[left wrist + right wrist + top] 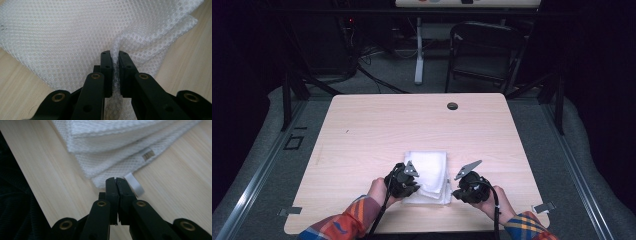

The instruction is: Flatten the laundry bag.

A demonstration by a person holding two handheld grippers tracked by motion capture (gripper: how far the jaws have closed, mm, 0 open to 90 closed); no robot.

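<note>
Two tools working at a folded white mesh cloth (428, 170) on the worktop (362, 135).
The left tool (114, 53) is pinching a ridge of cloth; the right tool (116, 180), jaws pressed together on nothing, is sitting just beside the cloth's corner near its tag (134, 184).

Your folded cloth (428, 170) near the surface's front edge is plain white with a fine honeycomb mesh weave, and a small white tag (134, 184) sticks out at its corner. It lies on a surface (362, 130) of pale, light-toned wood grain, with one small dark round spot (452, 106) near the far edge. Your left tool (408, 184) and right tool (463, 189) are both black with brass-coloured rivets and a grey plate on top, and your sleeves (344, 224) are plaid in orange, blue and yellow.
</note>
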